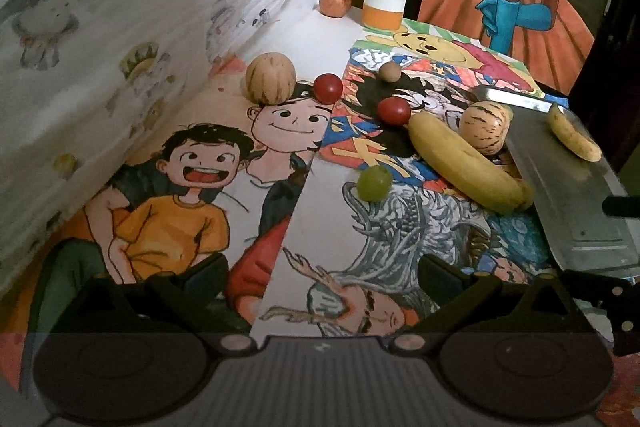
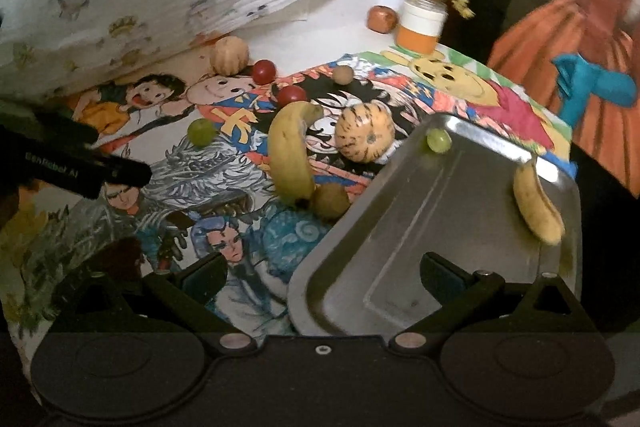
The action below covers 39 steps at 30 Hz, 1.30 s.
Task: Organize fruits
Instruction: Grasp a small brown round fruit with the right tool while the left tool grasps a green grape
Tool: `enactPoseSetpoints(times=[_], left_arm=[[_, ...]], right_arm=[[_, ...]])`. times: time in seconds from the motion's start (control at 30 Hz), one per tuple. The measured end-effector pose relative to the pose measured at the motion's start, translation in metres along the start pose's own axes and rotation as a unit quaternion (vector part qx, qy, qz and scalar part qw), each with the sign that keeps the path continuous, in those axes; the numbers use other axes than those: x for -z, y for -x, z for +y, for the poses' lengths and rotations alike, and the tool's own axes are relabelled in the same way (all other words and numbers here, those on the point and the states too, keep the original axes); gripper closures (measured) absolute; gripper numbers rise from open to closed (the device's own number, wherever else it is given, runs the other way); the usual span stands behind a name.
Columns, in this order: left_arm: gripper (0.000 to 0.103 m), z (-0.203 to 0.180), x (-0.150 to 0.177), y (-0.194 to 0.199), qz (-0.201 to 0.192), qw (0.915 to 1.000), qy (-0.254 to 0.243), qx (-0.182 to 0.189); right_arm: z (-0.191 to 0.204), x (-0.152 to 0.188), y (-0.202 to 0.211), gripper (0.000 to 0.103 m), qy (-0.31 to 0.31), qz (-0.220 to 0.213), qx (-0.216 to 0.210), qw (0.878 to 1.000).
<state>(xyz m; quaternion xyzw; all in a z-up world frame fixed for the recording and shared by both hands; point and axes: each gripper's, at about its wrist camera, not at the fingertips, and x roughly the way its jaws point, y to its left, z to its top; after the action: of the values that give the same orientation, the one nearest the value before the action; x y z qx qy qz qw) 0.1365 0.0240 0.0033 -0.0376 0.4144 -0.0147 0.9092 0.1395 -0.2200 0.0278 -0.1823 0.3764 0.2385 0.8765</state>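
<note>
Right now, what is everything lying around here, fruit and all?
Bananas: two, yellow; large one on the cartoon mat, small one in the tray.
Grapes: two, green; one on the mat, one in the tray.
Cherry tomatoes: two, red; and, mid-mat.
Striped melons: two, tan; one by the curtain, one beside the large banana.
Small brown fruits: two; far, at the large banana's end.
Orange fruit: one, back corner.
Jar: one, white and orange, beside it.
Tray: one, steel, right.
Left claw: open, empty.
Right claw: open, empty.
</note>
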Motion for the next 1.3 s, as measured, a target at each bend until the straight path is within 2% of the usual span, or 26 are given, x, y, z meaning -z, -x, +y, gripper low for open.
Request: enactPoseSetpoints(times=[0.17,0.27,0.37,0.53,0.67,0.73,0.93,1.13,1.2,1.3], left_arm=[[0.0,-0.004,-0.009,-0.01,-0.006,0.9998,-0.017,0.002],[0.0,-0.009,-0.016,-0.017,-0.017,0.9991,-0.033,0.019],[0.0,-0.014,-0.021,-0.024,-0.02,0.9983,-0.049,0.025],[0.0,-0.023,-0.026,-0.033,-0.033,0.9946,-0.094,0.027],[0.0,-0.025,-0.029,-0.039,-0.042,0.9905,-0.128,0.027],[0.0,-0.025,-0.029,-0.041,-0.047,0.9885,-0.138,0.039],[0.004,-0.029,-0.028,-0.044,-0.054,0.9834,-0.159,0.069],[0.016,-0.029,-0.028,-0.049,-0.047,0.9846,-0.145,0.086],[0.022,-0.03,-0.028,-0.05,-0.046,0.9846,-0.142,0.092],[0.026,-0.03,-0.028,-0.05,-0.048,0.9853,-0.134,0.094]], right_arm=[[-0.004,-0.008,-0.009,0.001,0.089,-0.017,-0.042,0.995],[-0.01,-0.011,-0.018,0.001,0.129,-0.025,-0.091,0.987],[-0.02,-0.013,-0.026,0.001,0.135,-0.037,-0.114,0.984],[-0.027,-0.019,-0.037,0.001,0.152,-0.031,-0.148,0.977],[-0.026,-0.02,-0.045,0.006,0.177,-0.02,-0.168,0.97],[-0.025,-0.019,-0.048,0.01,0.185,-0.02,-0.174,0.967],[-0.032,-0.023,-0.054,0.017,0.174,-0.031,-0.181,0.967],[-0.034,-0.025,-0.063,0.028,0.166,-0.029,-0.196,0.966],[-0.036,-0.025,-0.065,0.031,0.146,-0.028,-0.201,0.968],[-0.037,-0.023,-0.065,0.034,0.118,-0.032,-0.203,0.971]])
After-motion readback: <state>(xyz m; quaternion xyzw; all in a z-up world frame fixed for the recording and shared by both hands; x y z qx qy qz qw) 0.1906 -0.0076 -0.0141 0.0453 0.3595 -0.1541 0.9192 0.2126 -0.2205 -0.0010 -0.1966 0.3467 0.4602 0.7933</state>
